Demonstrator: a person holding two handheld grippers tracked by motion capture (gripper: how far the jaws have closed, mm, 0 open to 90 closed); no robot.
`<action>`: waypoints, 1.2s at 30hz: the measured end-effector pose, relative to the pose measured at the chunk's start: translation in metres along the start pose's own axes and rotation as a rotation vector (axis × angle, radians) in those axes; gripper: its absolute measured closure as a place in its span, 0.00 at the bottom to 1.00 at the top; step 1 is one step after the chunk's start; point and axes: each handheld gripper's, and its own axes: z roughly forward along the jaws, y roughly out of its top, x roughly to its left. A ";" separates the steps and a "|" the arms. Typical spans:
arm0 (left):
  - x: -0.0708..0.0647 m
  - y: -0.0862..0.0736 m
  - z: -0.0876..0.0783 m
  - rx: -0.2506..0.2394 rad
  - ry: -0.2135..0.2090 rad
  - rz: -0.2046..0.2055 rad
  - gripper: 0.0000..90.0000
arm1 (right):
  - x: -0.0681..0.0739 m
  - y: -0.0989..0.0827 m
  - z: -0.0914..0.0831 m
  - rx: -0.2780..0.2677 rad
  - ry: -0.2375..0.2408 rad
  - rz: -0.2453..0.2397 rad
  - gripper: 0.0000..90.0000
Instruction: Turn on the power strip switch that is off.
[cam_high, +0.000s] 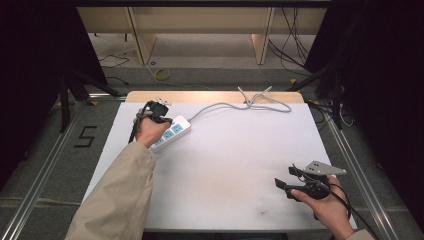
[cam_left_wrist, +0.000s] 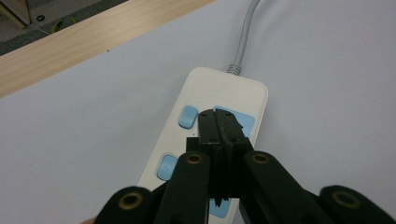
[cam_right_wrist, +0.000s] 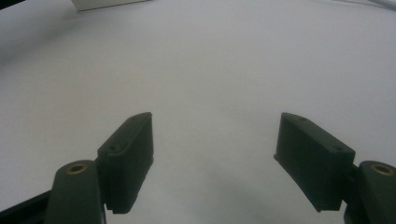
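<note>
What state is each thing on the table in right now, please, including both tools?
Power strip: lying flat on the white table, nothing plugged into the sockets that show.
Grey cable: attached to the strip, loosely knotted near the far edge.
Left tool: jaws shut, tips over the strip's blue socket face.
Right tool: jaws open, nothing between them, over bare table.

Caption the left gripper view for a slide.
Left tool, jaws shut, poised over the white power strip on the white table.

A black numeral "5" (cam_high: 86, 136) on the grey floor (cam_high: 45, 150) left of the table.
</note>
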 end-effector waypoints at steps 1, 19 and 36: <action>0.000 0.000 0.000 0.000 0.000 0.000 1.00 | 0.000 0.000 0.000 0.002 0.000 -0.001 0.31; 0.004 0.002 0.007 0.015 0.006 -0.005 1.00 | 0.000 0.000 0.000 0.003 0.000 -0.002 0.31; 0.005 0.012 0.011 0.018 0.006 -0.001 1.00 | 0.000 0.000 0.000 0.004 0.000 -0.001 0.31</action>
